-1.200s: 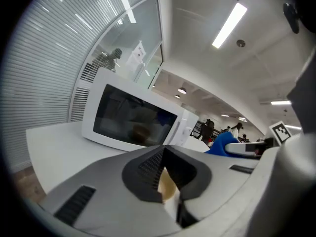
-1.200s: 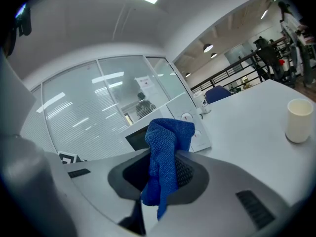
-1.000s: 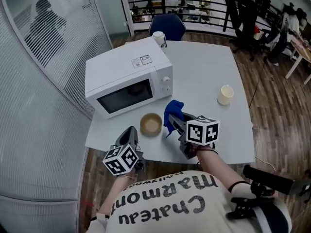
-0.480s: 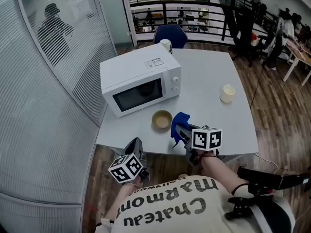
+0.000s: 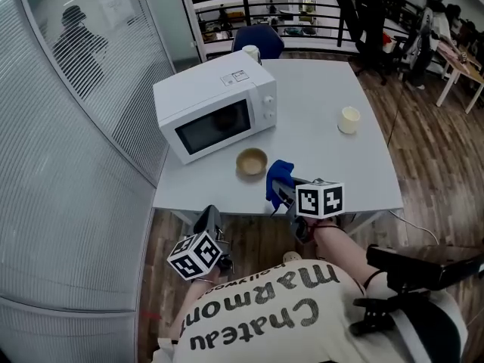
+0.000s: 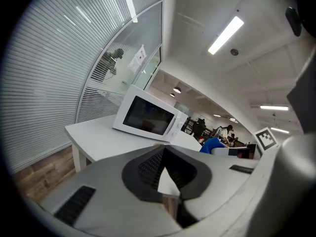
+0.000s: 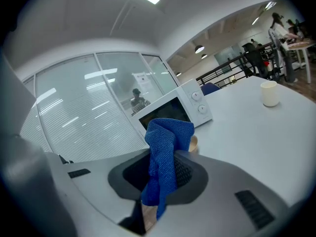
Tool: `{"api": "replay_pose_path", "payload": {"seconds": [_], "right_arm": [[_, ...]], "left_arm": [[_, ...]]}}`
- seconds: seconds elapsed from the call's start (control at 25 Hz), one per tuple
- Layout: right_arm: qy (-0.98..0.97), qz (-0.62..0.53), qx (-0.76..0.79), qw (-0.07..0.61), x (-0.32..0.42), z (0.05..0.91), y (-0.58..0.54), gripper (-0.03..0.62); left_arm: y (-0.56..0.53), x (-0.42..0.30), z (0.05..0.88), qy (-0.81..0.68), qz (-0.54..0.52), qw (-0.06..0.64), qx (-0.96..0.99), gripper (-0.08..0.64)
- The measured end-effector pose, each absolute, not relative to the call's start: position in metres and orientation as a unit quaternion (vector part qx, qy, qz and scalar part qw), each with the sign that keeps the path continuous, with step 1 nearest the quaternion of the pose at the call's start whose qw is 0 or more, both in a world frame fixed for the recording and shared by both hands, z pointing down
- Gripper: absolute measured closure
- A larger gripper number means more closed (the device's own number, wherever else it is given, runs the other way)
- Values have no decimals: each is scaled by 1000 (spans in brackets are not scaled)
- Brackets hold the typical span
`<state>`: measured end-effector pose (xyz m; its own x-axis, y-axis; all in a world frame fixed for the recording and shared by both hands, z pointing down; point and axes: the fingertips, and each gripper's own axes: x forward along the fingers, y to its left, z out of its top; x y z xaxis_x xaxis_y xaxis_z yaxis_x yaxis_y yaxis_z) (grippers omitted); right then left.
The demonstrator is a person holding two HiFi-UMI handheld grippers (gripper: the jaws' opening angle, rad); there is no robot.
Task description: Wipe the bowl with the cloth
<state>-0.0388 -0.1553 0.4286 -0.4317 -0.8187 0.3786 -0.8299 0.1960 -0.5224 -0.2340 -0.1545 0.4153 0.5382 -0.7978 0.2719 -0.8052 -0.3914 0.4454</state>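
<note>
Open office with a wood floor (image 5: 423,165); a curved glass partition (image 5: 68,127) with blinds stands at left. The white table (image 5: 325,165) carries a white microwave (image 5: 215,112), a cream cup (image 5: 349,119) well apart from it, and the tan bowl (image 5: 252,161) just in front of the microwave. The right gripper (image 5: 278,193) is clamped on the blue cloth (image 5: 278,174), beside the bowl. The left gripper (image 5: 209,218) is closed and empty, off the table's near edge.

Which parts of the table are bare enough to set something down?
Bare: the wide stretch of table between microwave and cream cup, and the near right corner. Crowded: the near edge, where the bowl sits before the microwave beside the cloth in the right claw.
</note>
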Motion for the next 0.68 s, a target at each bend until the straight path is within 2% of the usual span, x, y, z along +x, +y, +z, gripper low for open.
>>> {"api": "replay_pose_path", "payload": {"seconds": [0.68], "right_arm": [[-768,356,533,-11,-31,426,-147,531]], "left_arm": [[-149,-227,405,-475,3,264,839,560]]}}
